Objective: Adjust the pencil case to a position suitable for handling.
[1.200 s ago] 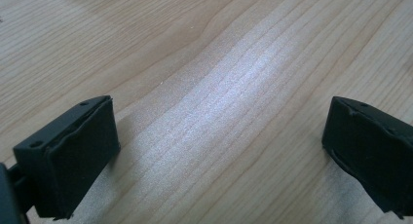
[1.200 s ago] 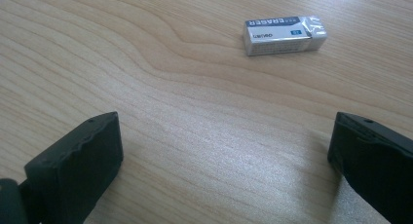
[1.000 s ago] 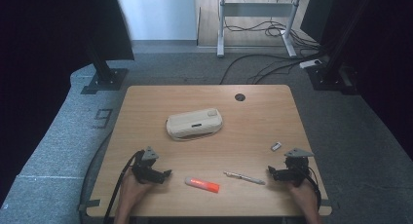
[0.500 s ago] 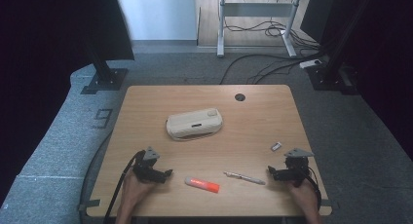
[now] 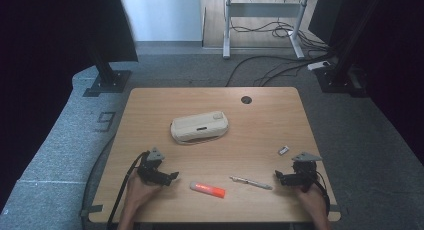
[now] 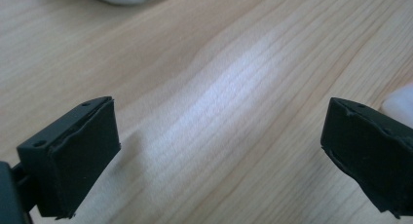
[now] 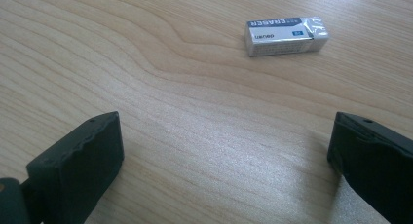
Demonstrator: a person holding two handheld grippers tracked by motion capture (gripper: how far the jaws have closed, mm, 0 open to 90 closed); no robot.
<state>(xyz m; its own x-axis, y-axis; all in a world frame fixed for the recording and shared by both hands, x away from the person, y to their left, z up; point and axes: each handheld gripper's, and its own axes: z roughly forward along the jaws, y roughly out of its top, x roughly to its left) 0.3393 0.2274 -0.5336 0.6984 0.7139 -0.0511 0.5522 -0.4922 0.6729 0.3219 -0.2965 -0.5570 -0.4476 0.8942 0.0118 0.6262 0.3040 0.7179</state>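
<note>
Your left gripper [image 5: 170,177] and right gripper [image 5: 278,175] rest gaping, empty, on light wooden table [image 5: 260,125]. Small white sleeved eraser [image 7: 286,35] ahead of right, long axis crosswise. Orange-capped white marker [image 5: 207,189] lies between grippers.

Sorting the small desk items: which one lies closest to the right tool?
The eraser, white in a printed sleeve, lies just ahead of the right tool. The pen and orange marker lie farther left.

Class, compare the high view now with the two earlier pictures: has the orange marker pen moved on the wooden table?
No. The orange marker pen lies in the same spot, left of the slim silver pen, below the cream case.
</note>
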